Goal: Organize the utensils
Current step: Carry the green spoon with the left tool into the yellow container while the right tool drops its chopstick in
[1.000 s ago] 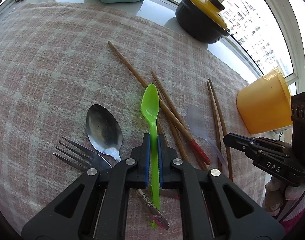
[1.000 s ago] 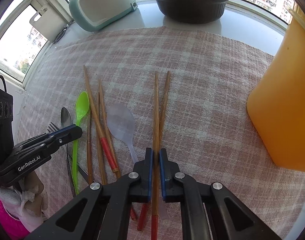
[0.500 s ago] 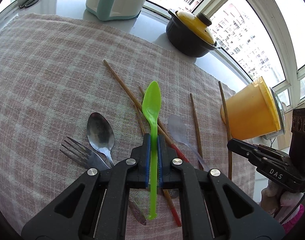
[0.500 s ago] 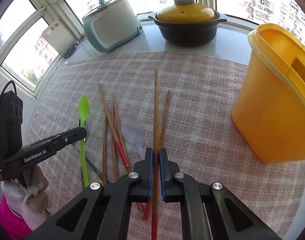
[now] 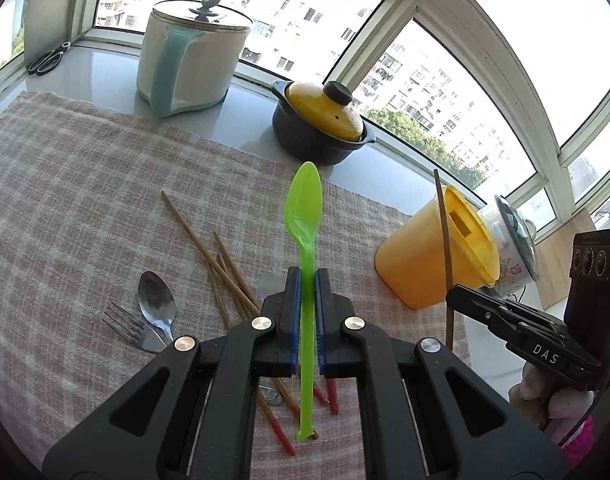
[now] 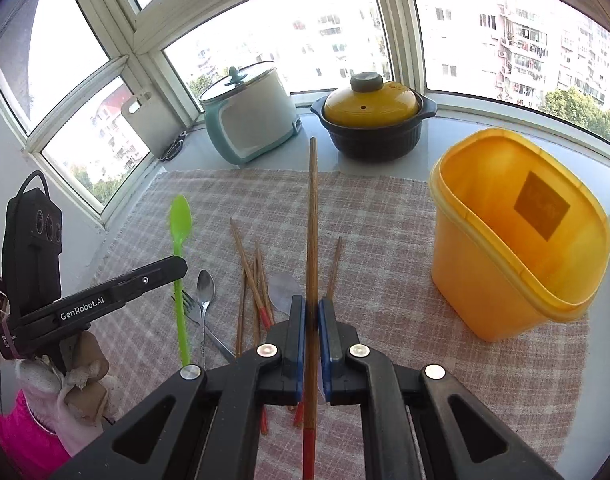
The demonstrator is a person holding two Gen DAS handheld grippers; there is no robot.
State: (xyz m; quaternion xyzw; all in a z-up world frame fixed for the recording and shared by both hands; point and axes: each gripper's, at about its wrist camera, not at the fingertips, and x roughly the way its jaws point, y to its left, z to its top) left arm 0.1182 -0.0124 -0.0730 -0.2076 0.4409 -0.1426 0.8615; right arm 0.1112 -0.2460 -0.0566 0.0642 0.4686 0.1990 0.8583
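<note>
With both tools lifted off the bench (image 6: 385,200), each one is holding a single utensil. Left tool (image 5: 308,280): jaws narrow, clamped on the green plastic spoon (image 5: 303,216) at mid-handle; bowl sticks out ahead of the fingertips, handle end hangs back under the tool body. Right tool (image 6: 312,308): jaws narrow, clamped on one wooden chopstick (image 6: 313,216), thin end pointing forward past the tips, red end trailing below the tool.

Yellow container (image 6: 513,240) sits ahead and to the right of the right tool, upright, open top facing it, apart from the chopstick. From the left tool it is further right, beyond the right tool.

On the checked cloth (image 5: 85,200) below and between the tools: loose chopsticks (image 6: 251,276) in a crossed pile, a clear plastic spoon (image 6: 283,292) touching them, one more chopstick (image 6: 333,268) just right of the held one. Left of the pile, a metal spoon (image 5: 157,304) and fork (image 5: 131,326) lie side by side, overlapping at the handles.

Far edge beyond the cloth: rice cooker (image 6: 249,116), black pot with yellow lid (image 6: 371,116).
</note>
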